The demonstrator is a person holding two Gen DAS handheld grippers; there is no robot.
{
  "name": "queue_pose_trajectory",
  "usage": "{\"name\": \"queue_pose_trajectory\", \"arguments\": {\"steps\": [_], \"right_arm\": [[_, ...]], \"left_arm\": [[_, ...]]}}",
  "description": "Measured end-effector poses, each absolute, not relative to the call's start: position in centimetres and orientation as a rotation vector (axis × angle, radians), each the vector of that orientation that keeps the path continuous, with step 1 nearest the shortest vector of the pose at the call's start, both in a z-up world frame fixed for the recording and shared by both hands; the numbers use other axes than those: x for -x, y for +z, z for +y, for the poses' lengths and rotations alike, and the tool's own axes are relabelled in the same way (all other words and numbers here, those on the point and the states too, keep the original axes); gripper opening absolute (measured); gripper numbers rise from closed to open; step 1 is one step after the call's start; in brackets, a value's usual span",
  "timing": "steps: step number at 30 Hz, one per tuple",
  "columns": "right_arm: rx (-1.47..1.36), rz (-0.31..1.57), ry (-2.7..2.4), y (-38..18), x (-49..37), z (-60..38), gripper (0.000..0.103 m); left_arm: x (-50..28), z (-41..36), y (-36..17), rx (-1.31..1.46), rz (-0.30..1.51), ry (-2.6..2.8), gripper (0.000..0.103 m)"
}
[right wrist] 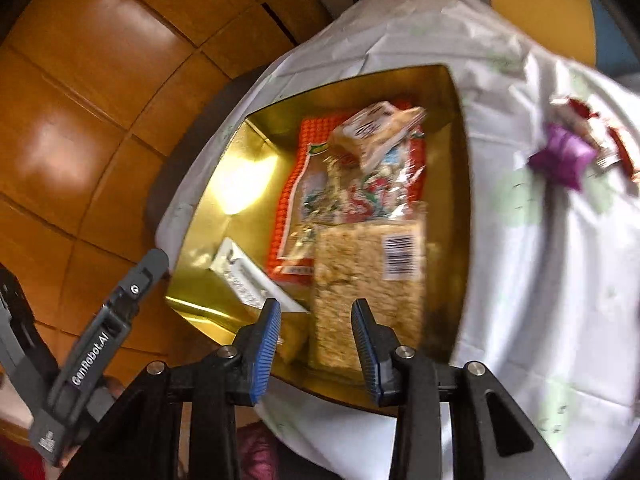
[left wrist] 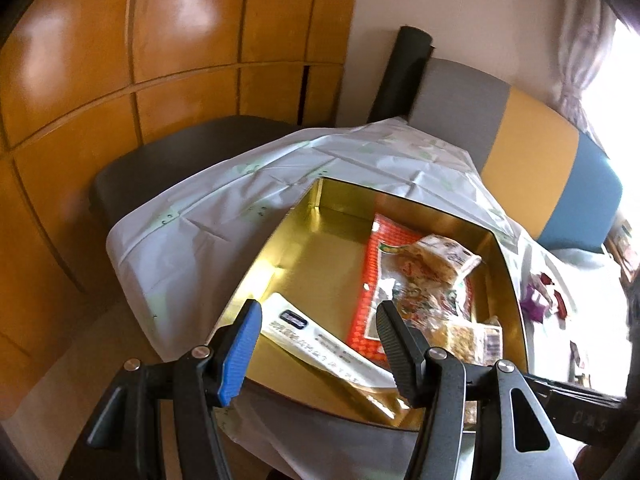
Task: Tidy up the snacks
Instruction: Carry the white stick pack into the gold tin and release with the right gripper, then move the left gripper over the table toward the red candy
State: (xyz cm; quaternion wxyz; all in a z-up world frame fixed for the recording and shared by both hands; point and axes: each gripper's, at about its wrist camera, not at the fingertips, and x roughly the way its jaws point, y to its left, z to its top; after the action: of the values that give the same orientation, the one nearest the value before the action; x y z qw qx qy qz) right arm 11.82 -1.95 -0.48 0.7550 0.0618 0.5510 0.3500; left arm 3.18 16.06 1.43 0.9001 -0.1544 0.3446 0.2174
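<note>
An open gold tin sits on the white tablecloth. Inside lie an orange-red packet, a small beige snack pack, a rice-crisp block with a barcode and a long white packet. My left gripper hovers open over the tin's near edge, above the white packet and not touching it. My right gripper is open just above the near end of the rice-crisp block, its pads clear of it. Loose wrapped candies, purple and red, lie on the cloth to the right of the tin.
The table has a white cloth with a green print. A dark chair seat stands behind it at the left, a grey, yellow and blue chair back at the right. Wooden panels fill the far side. The left gripper's body shows at lower left.
</note>
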Motion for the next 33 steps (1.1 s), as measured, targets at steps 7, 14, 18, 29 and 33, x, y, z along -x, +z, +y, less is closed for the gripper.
{"name": "queue_pose_trajectory", "arguments": {"steps": [7, 14, 18, 29, 33], "right_arm": [[-0.031, 1.075, 0.689, 0.8, -10.4, -6.2, 0.038], [-0.007, 1.015, 0.604, 1.1, -11.0, -8.8, 0.038], [-0.010, 0.994, 0.545, 1.3, -11.5, -11.5, 0.038], [0.023, 0.990, 0.350, 0.8, -13.2, -20.3, 0.038], [0.050, 0.985, 0.262, 1.3, -13.8, -24.3, 0.038]], "left_arm": [[-3.6, 13.2, 1.9, 0.244, 0.710, 0.383, 0.060], [-3.7, 10.8, 2.0, 0.194, 0.718, 0.322, 0.060], [-3.7, 9.8, 2.0, 0.173, 0.721, 0.298, 0.060], [-4.3, 6.6, 2.1, 0.110, 0.741, 0.216, 0.060], [-4.6, 4.9, 2.0, 0.081, 0.750, 0.178, 0.060]]}}
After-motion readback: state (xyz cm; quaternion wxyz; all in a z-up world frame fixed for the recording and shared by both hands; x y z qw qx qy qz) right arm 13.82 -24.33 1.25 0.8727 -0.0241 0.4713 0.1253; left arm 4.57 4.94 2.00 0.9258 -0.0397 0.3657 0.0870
